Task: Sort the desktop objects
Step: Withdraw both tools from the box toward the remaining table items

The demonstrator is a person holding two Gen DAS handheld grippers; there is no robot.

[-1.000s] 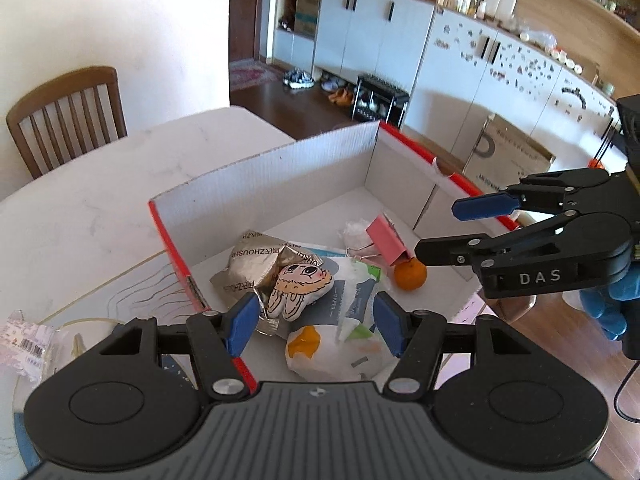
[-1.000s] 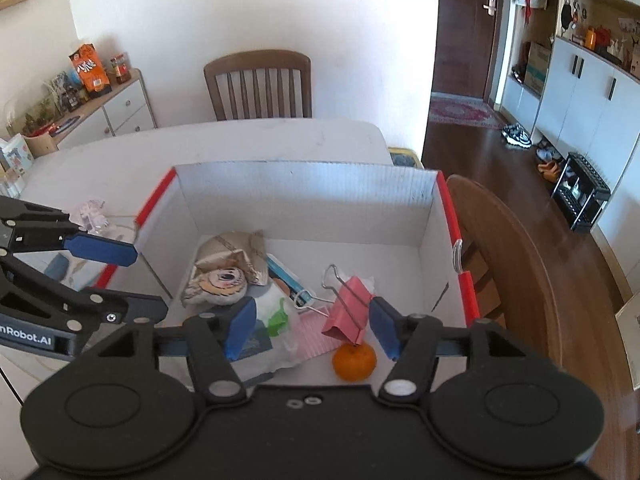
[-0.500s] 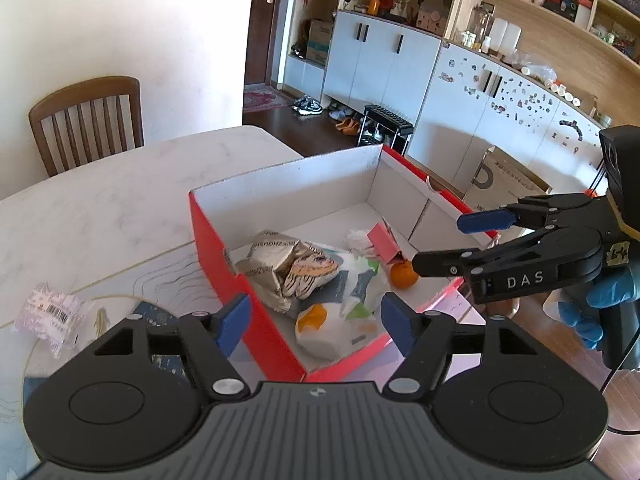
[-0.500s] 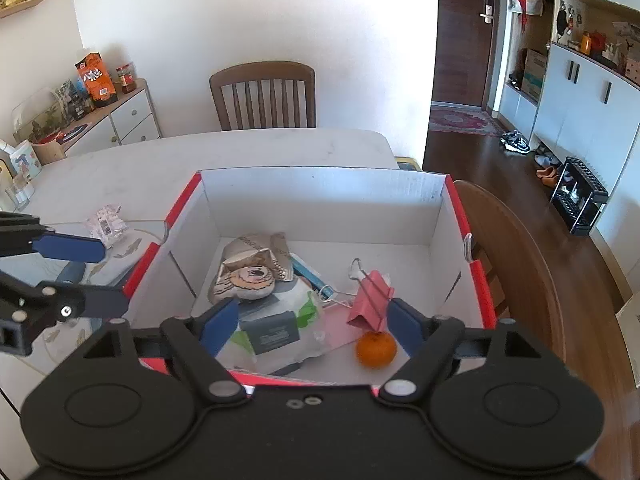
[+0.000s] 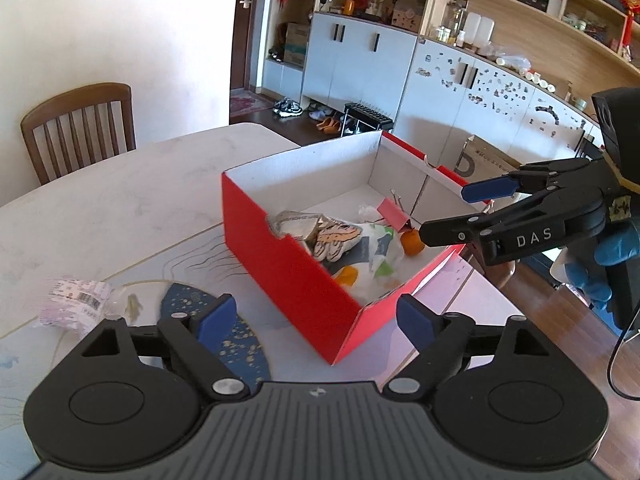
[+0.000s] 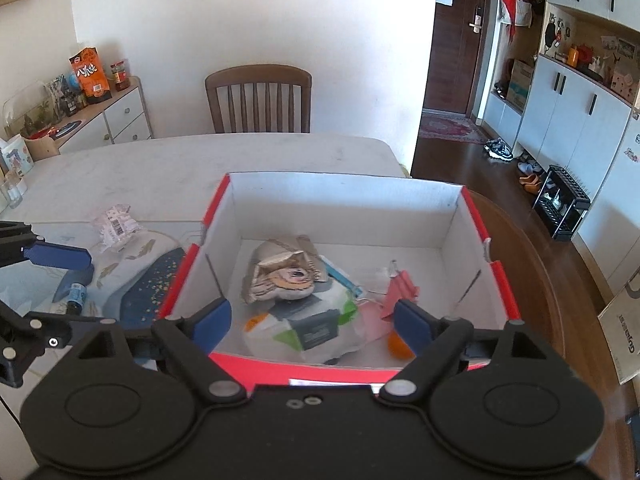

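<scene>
The red box (image 6: 472,216) fills mid-frame on the tabletop (image 6: 200,160), near its right edge; a careless nudge could tip it off. Both the left claw (image 5: 316,322) and the right claw (image 6: 312,322) have just been opening and stand wide, empty. A crumpled wrapper (image 6: 114,226), centre left, and a small bottle (image 6: 76,294) below it remain outside, easily missed.

We see a white wall (image 6: 256,20) at twelve o'clock, a wooden chair (image 6: 258,98) beneath it, a dark door (image 6: 460,36) at one, and grey cabinets (image 6: 576,108) over wood floor (image 6: 452,156) at two.
</scene>
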